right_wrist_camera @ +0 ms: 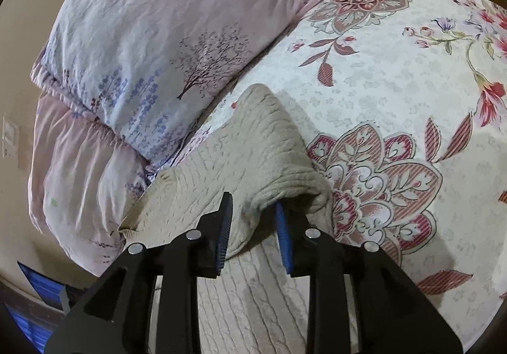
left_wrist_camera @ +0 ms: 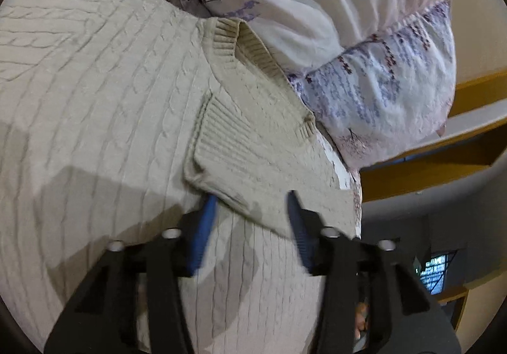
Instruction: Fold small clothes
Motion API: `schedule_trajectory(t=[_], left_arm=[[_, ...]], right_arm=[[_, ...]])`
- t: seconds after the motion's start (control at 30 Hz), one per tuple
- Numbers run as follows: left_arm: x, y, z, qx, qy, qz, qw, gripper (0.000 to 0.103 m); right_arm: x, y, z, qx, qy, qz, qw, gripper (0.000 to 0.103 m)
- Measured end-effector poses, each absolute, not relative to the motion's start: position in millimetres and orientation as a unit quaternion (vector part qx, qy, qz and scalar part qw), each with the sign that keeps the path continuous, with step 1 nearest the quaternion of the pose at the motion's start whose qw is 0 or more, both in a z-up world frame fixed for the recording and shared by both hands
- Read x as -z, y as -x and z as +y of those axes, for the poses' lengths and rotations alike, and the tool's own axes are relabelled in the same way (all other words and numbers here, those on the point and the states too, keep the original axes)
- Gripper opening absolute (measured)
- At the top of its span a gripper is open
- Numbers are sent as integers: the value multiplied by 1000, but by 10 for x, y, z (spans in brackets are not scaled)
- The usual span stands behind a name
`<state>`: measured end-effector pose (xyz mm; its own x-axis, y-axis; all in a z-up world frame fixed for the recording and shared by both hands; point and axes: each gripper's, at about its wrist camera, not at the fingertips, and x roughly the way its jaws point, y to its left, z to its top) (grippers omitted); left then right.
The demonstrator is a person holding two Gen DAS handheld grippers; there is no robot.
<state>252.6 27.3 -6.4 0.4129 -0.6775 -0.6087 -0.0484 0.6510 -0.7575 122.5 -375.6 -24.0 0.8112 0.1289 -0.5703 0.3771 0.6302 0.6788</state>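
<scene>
The cream cable-knit sweater (left_wrist_camera: 95,84) lies spread on a flowered bedspread (right_wrist_camera: 396,84), its far edge close against the pink and lilac pillows (right_wrist_camera: 142,53), with one sleeve already turned in across the body so that its ribbed cuff (left_wrist_camera: 221,138) lies on top, near the ribbed neckline (left_wrist_camera: 228,37). The left gripper (left_wrist_camera: 253,211) hangs just above the near edge of that folded sleeve with its blue-padded fingers (left_wrist_camera: 202,227) parted; the knit sits between and beyond them, but neither pad appears to press on it. In the right wrist view the right gripper (right_wrist_camera: 253,214) is likewise parted, straddling a raised hump of folded knit (right_wrist_camera: 279,170) without clearly pinching it. This sweater looks thick, soft and limp, fairly heavy for a small garment: it should drape and sag from any single hold, stretch if tugged, yet grip well against the ribbed pads and not slip. The firmer spots to take are probably the doubled fold edges and the ribbed cuff or hem, pinched through both layers, one in each gripper.
</scene>
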Motion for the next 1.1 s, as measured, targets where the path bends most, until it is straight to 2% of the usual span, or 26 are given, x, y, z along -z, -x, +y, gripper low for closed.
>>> schedule_trajectory(t=[0.03,0.07,0.13,0.17,0.3,0.37,0.6,0.7,0.8,0.87,0.97,1.1], left_arm=[[91,-2568,262,203,365,500,758,17],[116,-2607,254,201,364,500,759,8],[121,-2664,242,201,357,497,765,7],[96,-2667,247,204,355,493,768,7],[-170,-2598,385,210,323,451,805,6],[-213,-2577,447,192,295,441,826,6],[80,-2568,489,154,271,491,814,7],[44,-2543,499,152,265,491,816,12],[-18,-2490,568,151,271,483,819,29],[-63,-2427,657,145,273,474,825,44],[-142,-2272,908,138,287,456,831,56],[-236,-2053,1275,114,306,430,842,63]], right_arm=[[237,-1241,-3759,75,-421,297,854,28],[235,-1258,-3758,77,-416,297,856,26],[216,-1294,-3731,74,-407,297,861,12],[188,-1293,-3707,68,-402,293,865,10],[6,-1189,-3549,55,-352,256,898,10],[70,-1218,-3480,58,-338,282,896,10],[363,-1354,-3370,92,-316,356,875,11],[272,-1251,-3366,105,-316,356,873,25],[84,-1079,-3376,122,-305,314,891,34],[-39,-1105,-3318,112,-284,301,903,43],[-61,-1339,-3164,64,-271,326,903,43],[-2,-1697,-2849,21,-230,369,900,43]])
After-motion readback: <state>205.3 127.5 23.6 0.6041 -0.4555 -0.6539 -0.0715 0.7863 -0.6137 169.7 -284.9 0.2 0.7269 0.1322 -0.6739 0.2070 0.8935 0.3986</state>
